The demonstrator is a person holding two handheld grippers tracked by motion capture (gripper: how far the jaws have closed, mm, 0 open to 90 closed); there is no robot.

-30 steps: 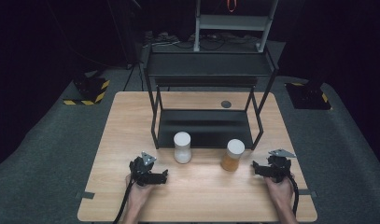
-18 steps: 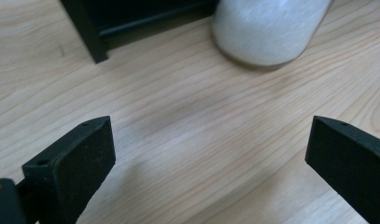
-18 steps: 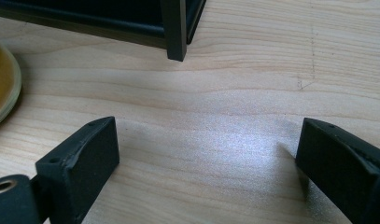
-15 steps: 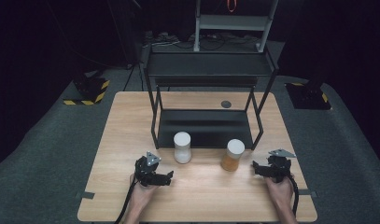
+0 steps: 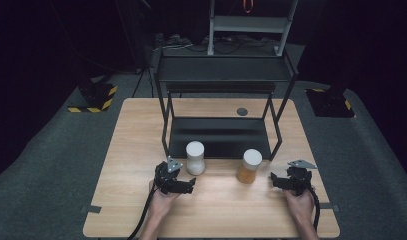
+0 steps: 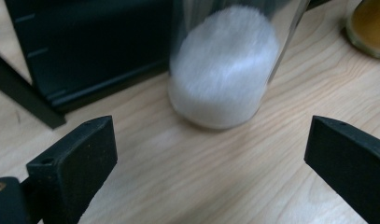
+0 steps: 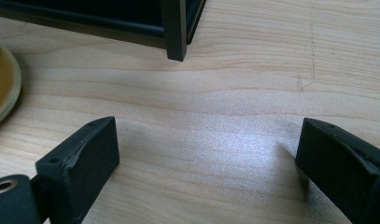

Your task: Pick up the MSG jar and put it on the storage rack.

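A dark lab or studio: wooden table (image 5: 141,150), black metal rack (image 5: 221,80), hazard-striped stand bases (image 5: 93,97)

No readable txt, labels, brand names or nos. anywhere (the two jars' sides look plain, no print to make out).

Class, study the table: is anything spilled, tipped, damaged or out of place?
Nothing stands out. The white jar and the amber jar stand upright with lids on, before the black shelf rack, and the table looks clean.
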